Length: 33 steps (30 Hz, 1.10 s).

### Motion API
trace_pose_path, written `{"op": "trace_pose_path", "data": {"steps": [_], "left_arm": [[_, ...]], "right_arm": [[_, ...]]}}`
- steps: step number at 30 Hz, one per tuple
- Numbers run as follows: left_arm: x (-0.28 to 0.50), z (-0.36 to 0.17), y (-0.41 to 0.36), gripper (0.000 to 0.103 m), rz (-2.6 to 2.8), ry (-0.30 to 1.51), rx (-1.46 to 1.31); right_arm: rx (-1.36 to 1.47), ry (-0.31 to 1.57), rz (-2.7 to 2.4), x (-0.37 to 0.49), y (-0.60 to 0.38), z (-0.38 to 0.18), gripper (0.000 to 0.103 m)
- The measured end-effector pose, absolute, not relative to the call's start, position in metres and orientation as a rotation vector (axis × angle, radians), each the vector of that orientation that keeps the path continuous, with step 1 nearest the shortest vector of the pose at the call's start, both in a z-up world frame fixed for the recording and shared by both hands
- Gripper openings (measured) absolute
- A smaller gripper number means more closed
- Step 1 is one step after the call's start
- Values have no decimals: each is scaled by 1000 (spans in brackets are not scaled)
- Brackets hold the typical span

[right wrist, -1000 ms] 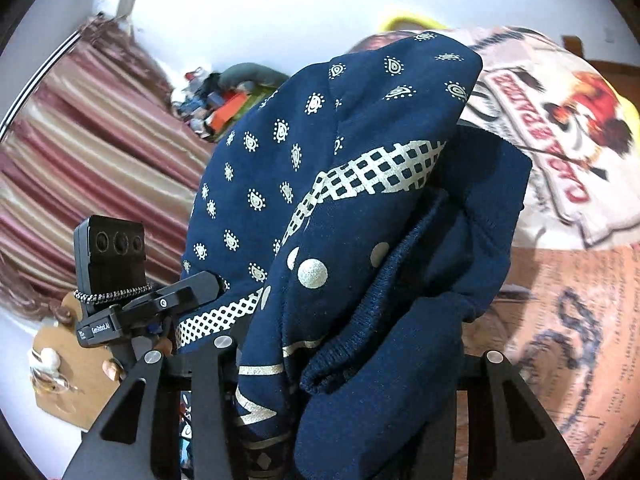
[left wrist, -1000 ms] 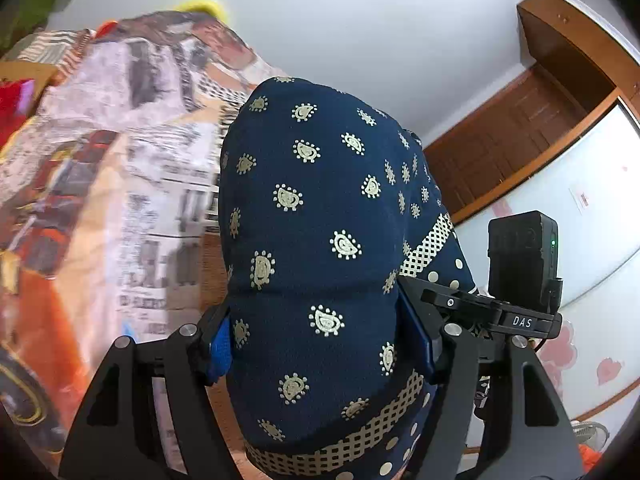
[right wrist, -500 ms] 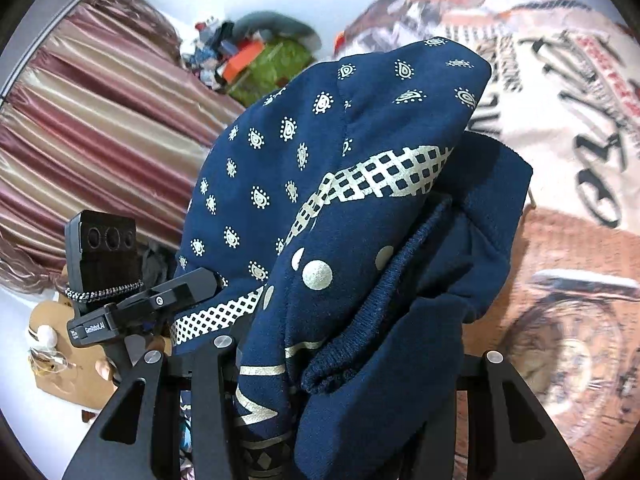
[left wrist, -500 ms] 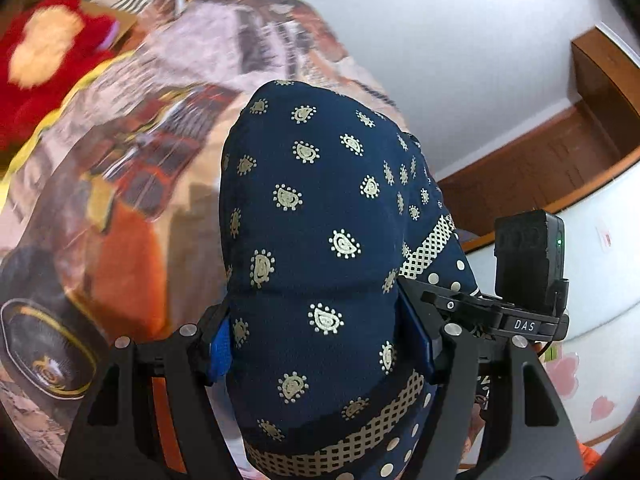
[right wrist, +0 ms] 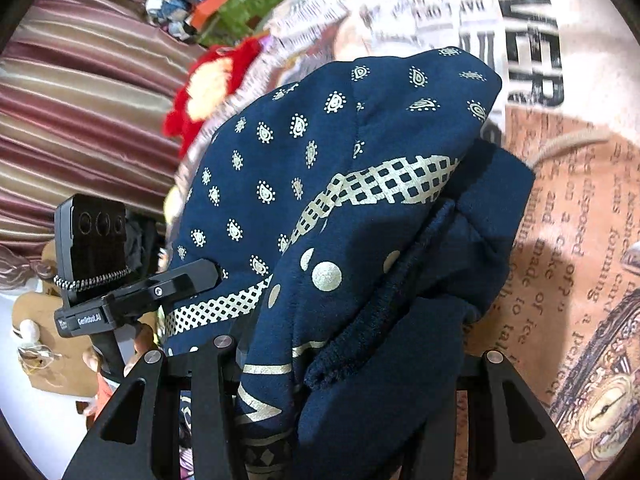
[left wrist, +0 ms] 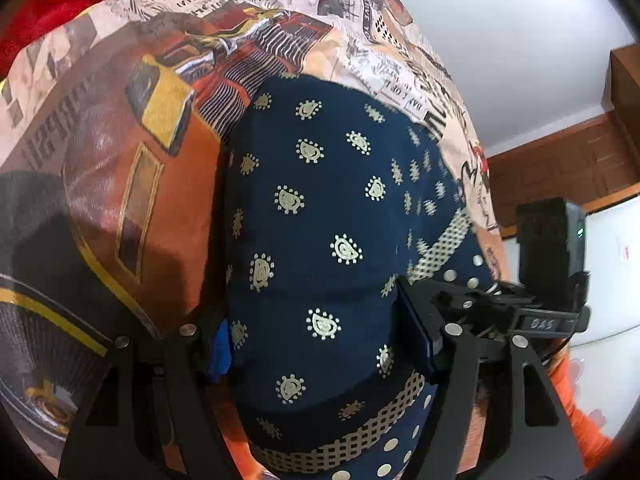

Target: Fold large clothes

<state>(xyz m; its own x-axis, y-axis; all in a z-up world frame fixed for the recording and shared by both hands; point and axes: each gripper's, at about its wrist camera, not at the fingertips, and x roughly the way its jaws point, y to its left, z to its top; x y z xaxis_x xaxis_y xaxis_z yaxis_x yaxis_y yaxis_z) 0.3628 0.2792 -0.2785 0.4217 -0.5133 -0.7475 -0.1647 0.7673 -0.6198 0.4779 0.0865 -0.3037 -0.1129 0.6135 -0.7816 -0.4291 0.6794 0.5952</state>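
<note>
A large navy blue garment (left wrist: 336,240) with gold paisley dots and a checked band bulges up between the jaws of my left gripper (left wrist: 316,344), which is shut on it. In the right wrist view the same garment (right wrist: 352,168) is bunched thickly, with a ribbed hem and plain inner side showing. My right gripper (right wrist: 344,364) is shut on that bunch; its fingertips are hidden by cloth. Both grippers hold the garment over the printed bedspread (left wrist: 120,168), which also shows in the right wrist view (right wrist: 560,220).
A red plush toy (right wrist: 208,88) lies on the bed near striped curtains (right wrist: 80,112). A pile of coloured things (right wrist: 224,0) sits at the back. A wooden cabinet (left wrist: 560,168) and a white wall (left wrist: 500,32) stand to the right. The other gripper's camera block (left wrist: 550,240) is close by.
Both views have tilted down toward the bed, so the bedspread now fills much more of them and looks closer. The grips on the garment are unchanged.
</note>
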Motion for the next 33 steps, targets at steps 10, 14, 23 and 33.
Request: {"op": "trace_pose_path", "data": {"steps": [10,14,23,33], "left_arm": [[341,-266,280,74,-164,1113,-629],[325,-238,270,73,-79,1073,-461],[291,-189,237,73,7,952,-163],[294,-219,193,73,1,997,-41]], "right_arm": [[36,1387,878,462,71,-282,53],[-20,1337,878,450,64,-262,53],[-199,1113,820,416,52,-211,54],[-302,942,854,385,63,-195,68]]}}
